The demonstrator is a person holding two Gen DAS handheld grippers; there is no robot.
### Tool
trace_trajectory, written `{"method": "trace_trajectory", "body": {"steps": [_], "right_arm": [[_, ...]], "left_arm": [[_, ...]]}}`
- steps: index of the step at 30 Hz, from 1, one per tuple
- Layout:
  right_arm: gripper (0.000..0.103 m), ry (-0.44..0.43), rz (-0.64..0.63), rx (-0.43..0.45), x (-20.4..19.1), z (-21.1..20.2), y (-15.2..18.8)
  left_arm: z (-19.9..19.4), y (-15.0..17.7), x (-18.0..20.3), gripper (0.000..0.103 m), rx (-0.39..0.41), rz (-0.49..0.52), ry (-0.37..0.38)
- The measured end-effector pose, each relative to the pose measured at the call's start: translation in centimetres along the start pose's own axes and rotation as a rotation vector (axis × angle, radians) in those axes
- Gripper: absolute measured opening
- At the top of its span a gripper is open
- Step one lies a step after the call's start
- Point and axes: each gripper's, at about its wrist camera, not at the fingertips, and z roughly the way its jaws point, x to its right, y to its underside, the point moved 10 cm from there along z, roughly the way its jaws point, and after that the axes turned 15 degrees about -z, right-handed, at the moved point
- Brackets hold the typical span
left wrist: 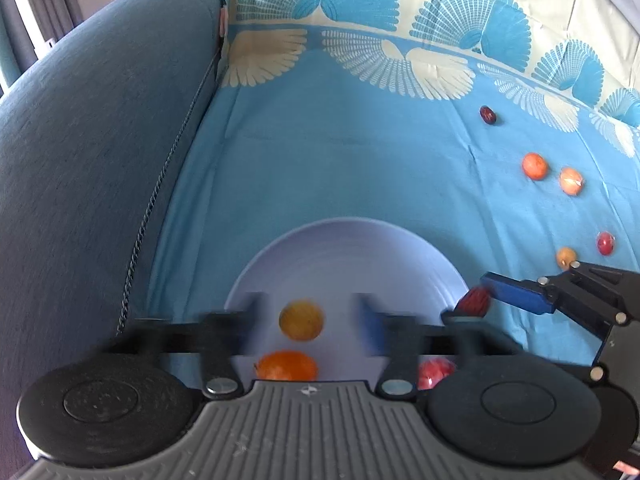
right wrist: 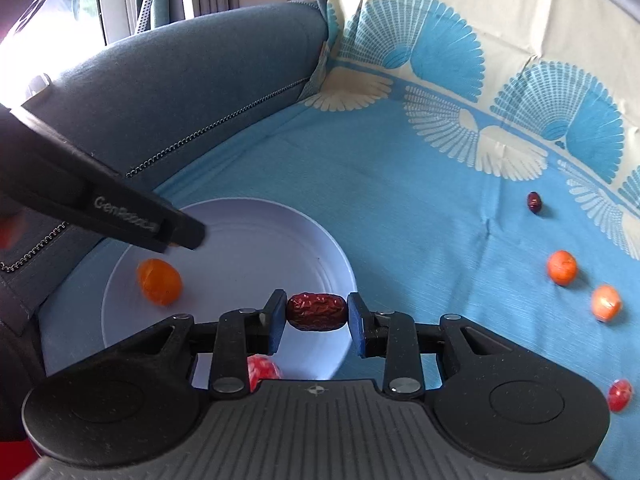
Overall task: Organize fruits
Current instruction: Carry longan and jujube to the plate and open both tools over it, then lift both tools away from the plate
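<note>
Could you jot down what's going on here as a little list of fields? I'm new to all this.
surface: blue patterned cloth beside a sofa arm
plate: white, holding an orange fruit and a red fruit
right claw: shut on red date, at the plate's edge
left claw: open, over the plate
loose on cloth: dark date, more small fruits

The plate (right wrist: 280, 236) looks smooth and faintly glossy, like plastic, on a printed cloth sheet (right wrist: 400, 200). The date (right wrist: 316, 312) is wrinkled and shiny; the sofa arm (right wrist: 180, 92) is matt woven fabric.
</note>
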Motion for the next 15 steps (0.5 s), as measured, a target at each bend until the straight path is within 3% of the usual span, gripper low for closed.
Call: {"method": "trace_trajectory", "body": {"steps": [1,2,3,7,15], "right_arm": [[0.060,0.006,0.006,-0.005,0.1,0.1,-0.1],[0.078,0.020,0.016,-0.003,0.2,-0.2,-0.2],[0.083,0.033,0.023,0.005,0.2,-0.5,-0.3],[0.091,0.034,0.043,-0.009,-0.4,-3.0,0.6],[0.097,-0.070,0.169,-0.073,-4.4,-10.7,3.2]], "left_arm": [[-0.5,-0.4,-0.3,0.102,0.035,-0.017,-0.019],[-1.3,-0.7,-0.6,0.103,0.077,-0.033,-0.029],[-1.9,-0.8,-0.8,0.103,0.098,-0.037,-0.029],[-4.0,0.8,-1.7,0.103,0.068,-0.055,-0.038],[-9.9,7.1,-3.3,0.103,-0.006,-0.129,-0.066]]}}
